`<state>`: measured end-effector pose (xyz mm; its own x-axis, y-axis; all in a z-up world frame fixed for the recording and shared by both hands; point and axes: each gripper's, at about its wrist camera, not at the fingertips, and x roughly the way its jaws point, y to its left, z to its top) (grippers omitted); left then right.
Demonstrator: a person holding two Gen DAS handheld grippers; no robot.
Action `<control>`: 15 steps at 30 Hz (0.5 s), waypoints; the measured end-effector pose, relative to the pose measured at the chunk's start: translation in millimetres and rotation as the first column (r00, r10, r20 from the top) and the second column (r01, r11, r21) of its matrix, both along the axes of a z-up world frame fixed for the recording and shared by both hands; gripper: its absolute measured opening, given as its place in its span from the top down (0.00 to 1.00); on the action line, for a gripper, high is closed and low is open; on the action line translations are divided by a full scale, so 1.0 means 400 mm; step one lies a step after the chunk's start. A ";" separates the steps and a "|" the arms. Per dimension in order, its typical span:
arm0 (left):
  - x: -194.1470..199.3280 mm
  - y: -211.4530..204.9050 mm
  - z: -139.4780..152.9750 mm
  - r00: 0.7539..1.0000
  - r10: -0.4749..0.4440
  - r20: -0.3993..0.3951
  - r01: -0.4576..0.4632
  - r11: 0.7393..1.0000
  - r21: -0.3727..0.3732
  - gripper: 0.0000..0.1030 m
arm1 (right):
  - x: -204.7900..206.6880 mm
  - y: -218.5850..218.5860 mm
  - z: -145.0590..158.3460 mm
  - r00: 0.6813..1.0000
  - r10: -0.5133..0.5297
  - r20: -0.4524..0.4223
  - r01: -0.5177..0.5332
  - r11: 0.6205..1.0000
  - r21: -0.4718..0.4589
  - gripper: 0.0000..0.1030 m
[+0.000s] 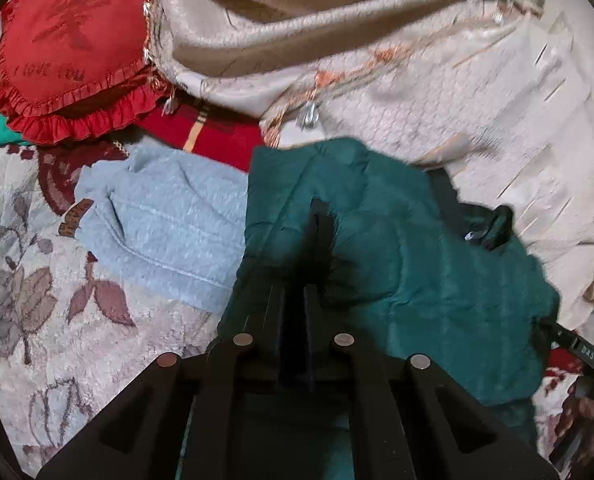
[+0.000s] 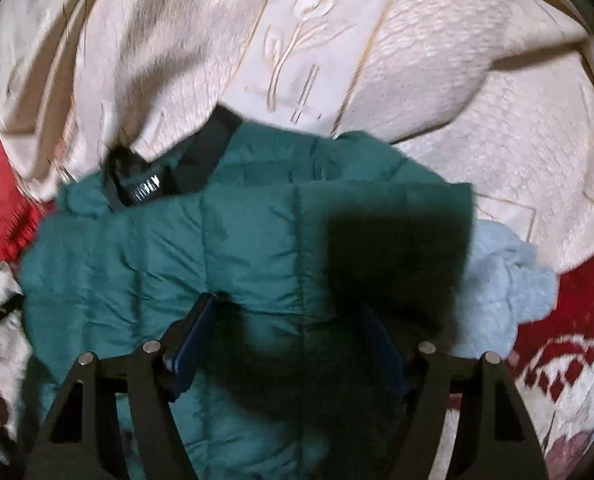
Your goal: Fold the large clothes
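A dark green quilted puffer jacket (image 1: 397, 264) lies on the bed, also filling the middle of the right wrist view (image 2: 217, 248). Black fur trim (image 2: 397, 256) runs along its hood edge. My left gripper (image 1: 317, 220) is shut on a fold of the jacket by the fur trim. It shows as a black body at the jacket's far edge in the right wrist view (image 2: 145, 184). My right gripper (image 2: 293, 304) is open, its fingers (image 2: 195, 328) spread just above the jacket's quilted surface.
A light blue fleece garment (image 1: 165, 220) lies left of the jacket, and shows at the right in the right wrist view (image 2: 501, 276). A cream embroidered bedspread (image 2: 437, 80) is bunched behind. A red heart pillow (image 1: 73, 48) sits far left on a floral blanket (image 1: 37, 300).
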<state>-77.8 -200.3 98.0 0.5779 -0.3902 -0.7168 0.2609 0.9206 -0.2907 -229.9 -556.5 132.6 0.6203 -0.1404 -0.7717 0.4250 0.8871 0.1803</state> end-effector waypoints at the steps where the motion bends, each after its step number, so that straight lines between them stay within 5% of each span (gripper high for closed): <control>1: -0.008 0.001 0.011 1.000 -0.006 0.007 0.006 1.000 -0.013 1.00 | -0.022 -0.005 0.014 1.000 -0.015 0.015 0.014 1.000 0.011 0.25; 7: -0.087 -0.044 0.061 0.991 -0.088 0.105 0.089 0.996 -0.013 0.82 | -0.109 0.018 0.069 0.999 0.011 0.049 -0.010 1.000 -0.027 0.25; 15: -0.077 -0.206 -0.068 0.980 -0.192 0.057 0.174 0.955 0.241 0.81 | 0.035 0.102 0.025 0.992 0.126 -0.005 -0.126 0.987 -0.104 0.25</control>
<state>-108.4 -282.6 71.0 0.5707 -0.3216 -0.7556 0.4447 0.8945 -0.0449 -216.1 -515.8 142.6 0.6392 -0.1406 -0.7561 0.3084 0.9475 0.0845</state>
